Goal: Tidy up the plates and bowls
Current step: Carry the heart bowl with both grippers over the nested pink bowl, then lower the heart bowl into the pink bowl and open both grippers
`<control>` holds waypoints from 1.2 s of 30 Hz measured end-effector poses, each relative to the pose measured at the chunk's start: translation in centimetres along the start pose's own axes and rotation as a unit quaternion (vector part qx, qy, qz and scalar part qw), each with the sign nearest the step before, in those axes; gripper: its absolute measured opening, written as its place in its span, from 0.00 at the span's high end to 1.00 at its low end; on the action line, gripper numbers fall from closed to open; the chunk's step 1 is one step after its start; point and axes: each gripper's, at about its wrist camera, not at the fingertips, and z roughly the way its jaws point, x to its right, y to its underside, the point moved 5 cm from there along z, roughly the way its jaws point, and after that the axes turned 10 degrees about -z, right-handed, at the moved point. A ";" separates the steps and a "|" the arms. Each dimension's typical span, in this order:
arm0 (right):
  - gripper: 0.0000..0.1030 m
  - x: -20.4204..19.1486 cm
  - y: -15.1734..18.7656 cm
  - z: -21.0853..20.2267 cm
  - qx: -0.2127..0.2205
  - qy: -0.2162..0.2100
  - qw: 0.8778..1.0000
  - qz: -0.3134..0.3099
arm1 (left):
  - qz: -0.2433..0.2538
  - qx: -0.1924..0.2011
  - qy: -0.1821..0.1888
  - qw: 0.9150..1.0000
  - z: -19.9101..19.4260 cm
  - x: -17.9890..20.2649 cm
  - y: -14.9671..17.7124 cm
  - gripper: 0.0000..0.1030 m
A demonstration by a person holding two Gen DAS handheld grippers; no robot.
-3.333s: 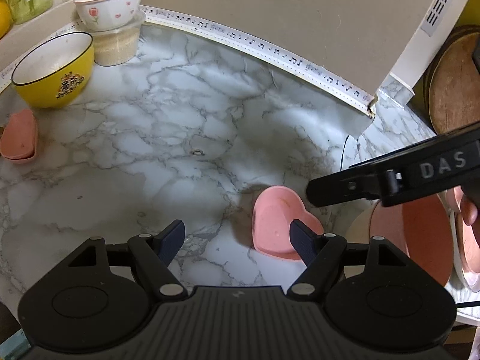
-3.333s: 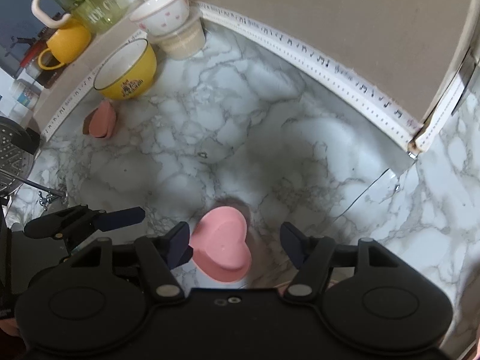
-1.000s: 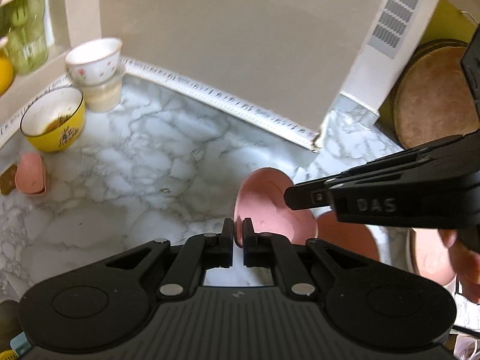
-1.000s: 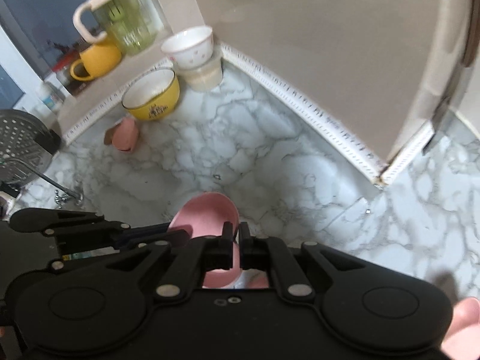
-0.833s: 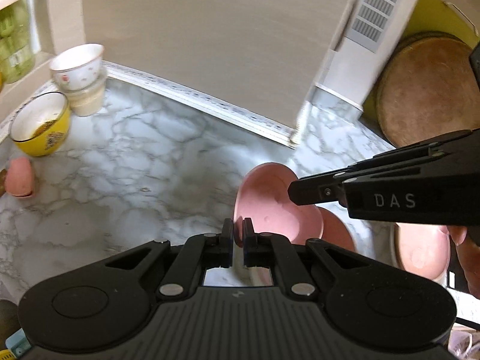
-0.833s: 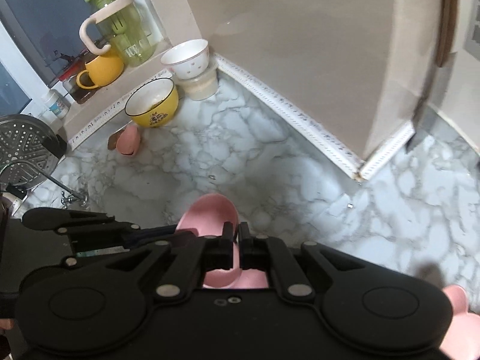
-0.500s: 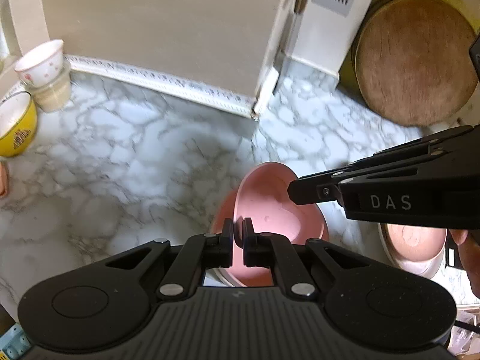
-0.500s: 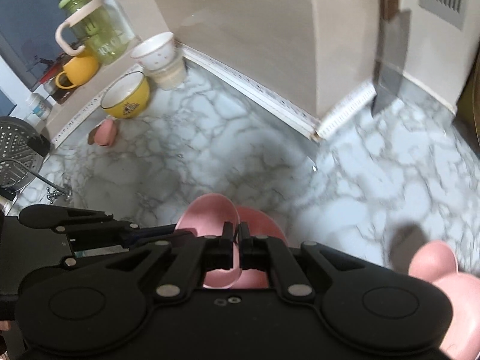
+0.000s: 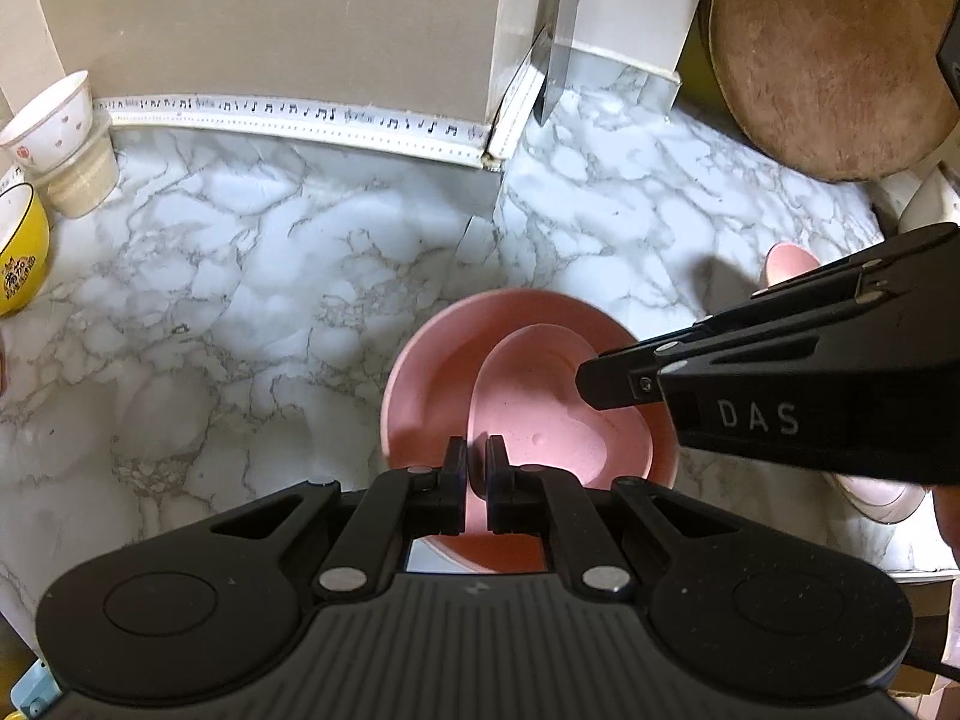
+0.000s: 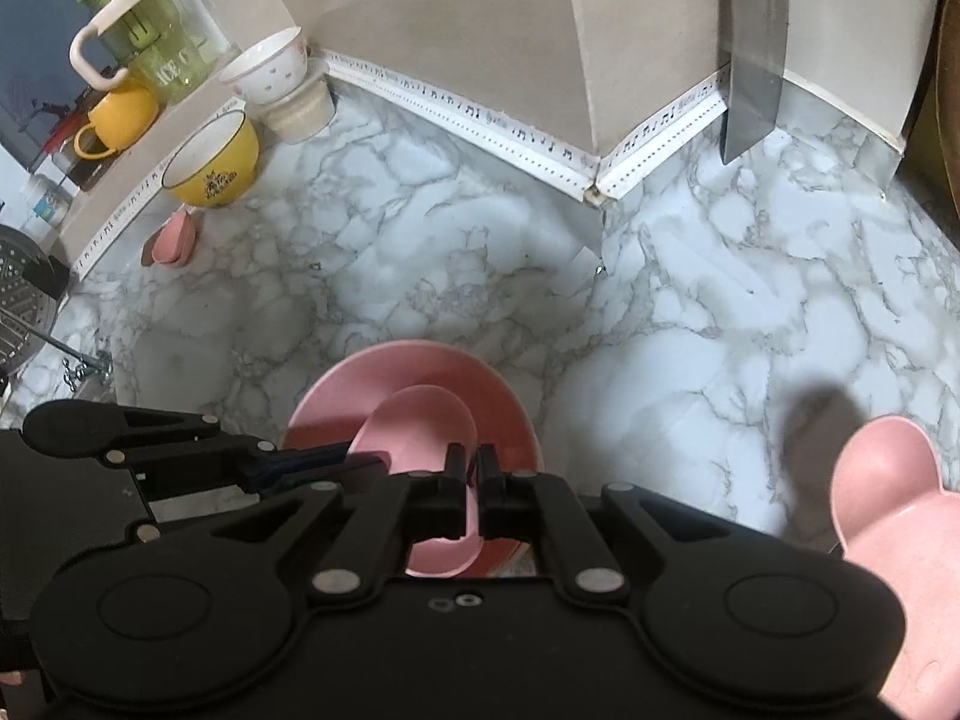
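The left tool (image 9: 475,468) is closed on the near rim of a pink heart-shaped dish (image 9: 552,408), and the right tool (image 10: 471,489) is clamped on the same dish (image 10: 420,426) from its other side; in the left wrist view the right tool's fingertips (image 9: 606,381) are seen at the dish's far right edge. The heart-shaped dish is held over a round pink plate (image 9: 432,360), within that plate's outline; whether the two touch cannot be told. The plate (image 10: 372,378) rests on the marbled surface (image 9: 240,276). To the right, a pink bear-eared bowl (image 10: 888,480) is seen near the surface's edge. Further out, at the back left, a yellow bowl (image 10: 210,162) stands beside a white bowl (image 10: 267,72) stacked on a beige cup (image 10: 300,111), and a small pink dish (image 10: 171,240) lies near the yellow bowl. A green jug (image 10: 144,30) and an orange mug (image 10: 120,117) are kept on the ledge behind. A round wooden board (image 9: 828,54) is leaned at the far right.
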 end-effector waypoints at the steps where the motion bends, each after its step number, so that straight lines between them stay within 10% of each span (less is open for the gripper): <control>1: 0.96 -0.1 0.0 0.1 -0.001 0.003 1.000 -0.002 | 0.001 -0.001 -0.001 1.000 0.1 0.0 0.1 0.95; 36: 0.78 -1.1 -0.4 -3.7 0.045 -0.021 0.999 -0.019 | -0.035 0.044 0.026 0.998 -3.2 -1.7 -0.8 0.95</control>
